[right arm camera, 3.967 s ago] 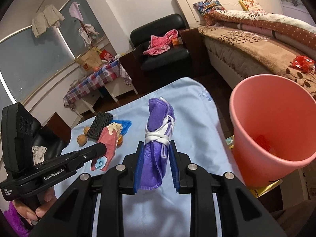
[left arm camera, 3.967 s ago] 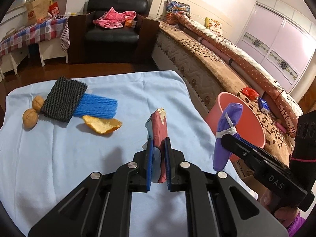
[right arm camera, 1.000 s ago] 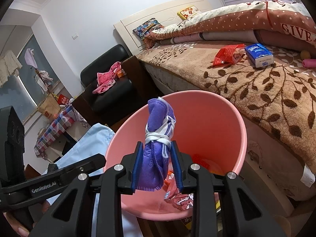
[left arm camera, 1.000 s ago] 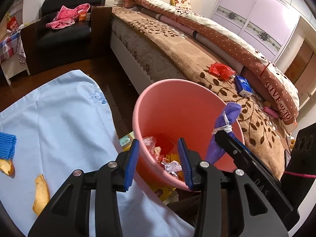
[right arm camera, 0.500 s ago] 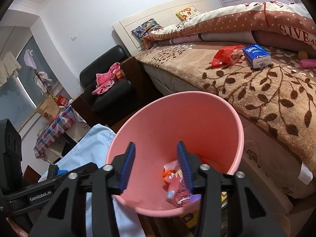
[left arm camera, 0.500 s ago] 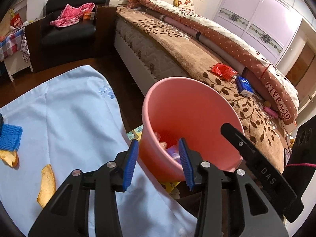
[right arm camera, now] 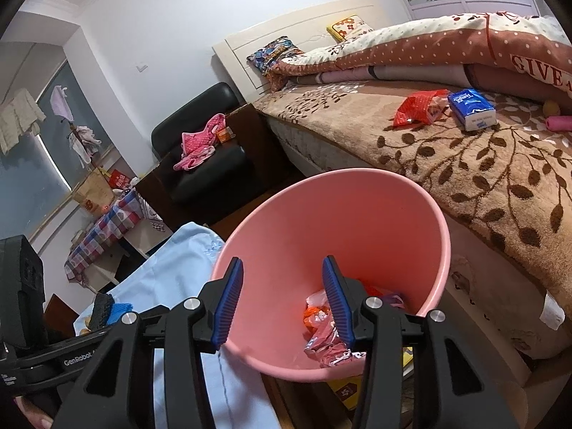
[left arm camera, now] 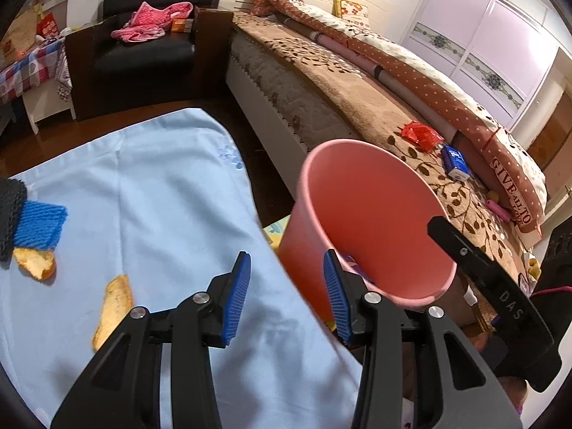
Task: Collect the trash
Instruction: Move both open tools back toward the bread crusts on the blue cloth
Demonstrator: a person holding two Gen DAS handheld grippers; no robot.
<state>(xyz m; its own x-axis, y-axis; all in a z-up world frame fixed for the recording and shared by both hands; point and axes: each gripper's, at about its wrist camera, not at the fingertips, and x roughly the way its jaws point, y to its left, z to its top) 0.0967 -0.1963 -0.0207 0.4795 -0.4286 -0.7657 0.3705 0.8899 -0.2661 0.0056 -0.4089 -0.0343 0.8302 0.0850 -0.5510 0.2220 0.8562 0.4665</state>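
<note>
Bedroom, blue cloth [left arm camera: 150, 193]; both grippers spread, empty: left [left arm camera: 286, 298], right [right arm camera: 282, 304]. Bin [right arm camera: 357, 193] at left's 2 o'clock; careless swing tips it.

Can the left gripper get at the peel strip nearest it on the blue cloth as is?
Probably yes. The left gripper is open and empty, and the peel strip lies flat on bare cloth, nothing between.
</note>
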